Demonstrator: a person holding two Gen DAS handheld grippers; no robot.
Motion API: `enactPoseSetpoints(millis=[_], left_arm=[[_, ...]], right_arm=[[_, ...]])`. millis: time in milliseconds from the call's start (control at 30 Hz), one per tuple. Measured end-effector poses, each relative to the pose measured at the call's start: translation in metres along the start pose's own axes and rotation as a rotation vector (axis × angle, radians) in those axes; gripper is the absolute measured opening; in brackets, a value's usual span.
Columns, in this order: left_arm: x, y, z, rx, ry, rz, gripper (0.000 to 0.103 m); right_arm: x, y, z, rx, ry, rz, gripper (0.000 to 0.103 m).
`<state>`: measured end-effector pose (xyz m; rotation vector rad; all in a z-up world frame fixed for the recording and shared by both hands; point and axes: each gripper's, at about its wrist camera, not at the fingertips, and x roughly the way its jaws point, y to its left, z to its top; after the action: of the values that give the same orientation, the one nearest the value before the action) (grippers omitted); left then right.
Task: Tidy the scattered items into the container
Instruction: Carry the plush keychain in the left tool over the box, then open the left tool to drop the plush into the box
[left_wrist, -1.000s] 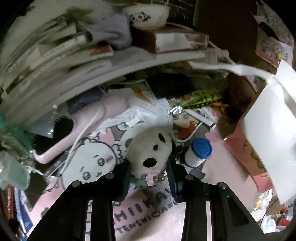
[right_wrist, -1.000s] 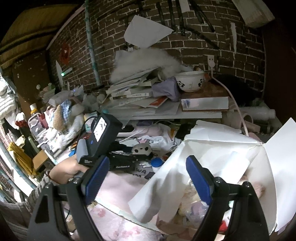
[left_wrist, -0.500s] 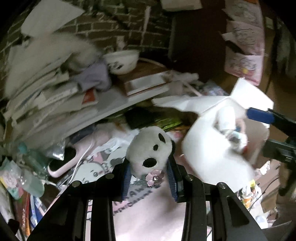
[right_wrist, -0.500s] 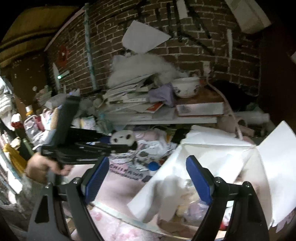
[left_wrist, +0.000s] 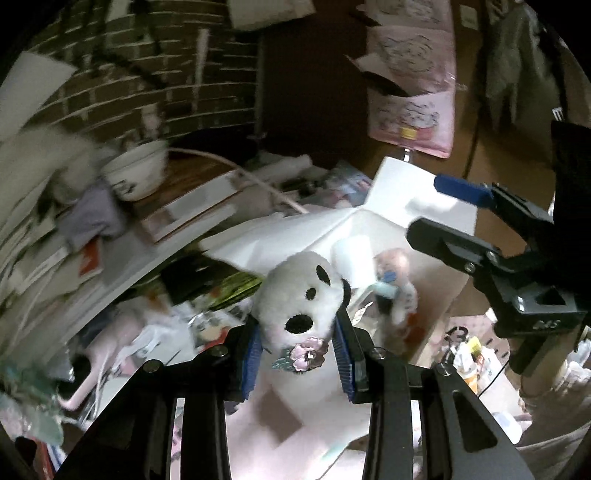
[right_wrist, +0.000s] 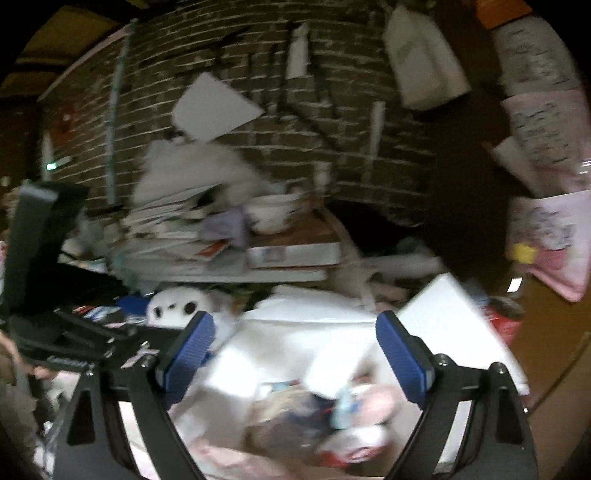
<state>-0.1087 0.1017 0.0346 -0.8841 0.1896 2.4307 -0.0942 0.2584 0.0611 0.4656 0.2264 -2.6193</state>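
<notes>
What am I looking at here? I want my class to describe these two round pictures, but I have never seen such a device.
There is no robot: a person holds a two-finger gripper in each hand, and a fisheye camera on each looks along its fingers. In the left camera's picture, the left gripper is closed on a white plush toy with black spots. The right gripper appears at that picture's right. In the right camera's picture, the right gripper holds nothing; its jaws are opening above an open white box of small items. Behind lie stacked papers and a bowl.
</notes>
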Motion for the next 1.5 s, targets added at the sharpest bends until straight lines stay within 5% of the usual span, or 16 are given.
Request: enactPoseSetpoints(millis=[433, 567, 800, 967, 1167, 1267, 1500], left_arm=[[0.049, -0.025, 0.012, 0.027, 0.117, -0.069, 0.033], [0.047, -0.025, 0.011, 0.019, 0.100, -0.064, 0.074], [0.019, -0.020, 0.006, 0.007, 0.028, -0.051, 0.085], [-0.023, -0.003, -0.015, -0.032, -0.051, 0.072, 0.096], [-0.068, 0.041, -0.073, -0.195, -0.095, 0.213, 0.103], [-0.088, 0.062, -0.104, -0.282, -0.104, 0.329, 0.103], [-0.123, 0.086, -0.164, -0.400, -0.118, 0.432, 0.103]], right_arm=[[-0.008, -0.021, -0.002, -0.044, -0.009, -0.172, 0.088], [-0.001, -0.021, -0.006, -0.070, 0.022, -0.184, 0.088], [0.003, -0.022, -0.009, -0.052, 0.041, -0.160, 0.088], [-0.004, -0.013, -0.006, -0.019, 0.012, -0.076, 0.088], [0.003, 0.036, -0.005, -0.098, 0.017, 0.018, 0.088], [0.011, 0.064, -0.005, -0.104, 0.026, 0.103, 0.088], [0.036, 0.138, -0.017, -0.127, 0.031, 0.201, 0.088]])
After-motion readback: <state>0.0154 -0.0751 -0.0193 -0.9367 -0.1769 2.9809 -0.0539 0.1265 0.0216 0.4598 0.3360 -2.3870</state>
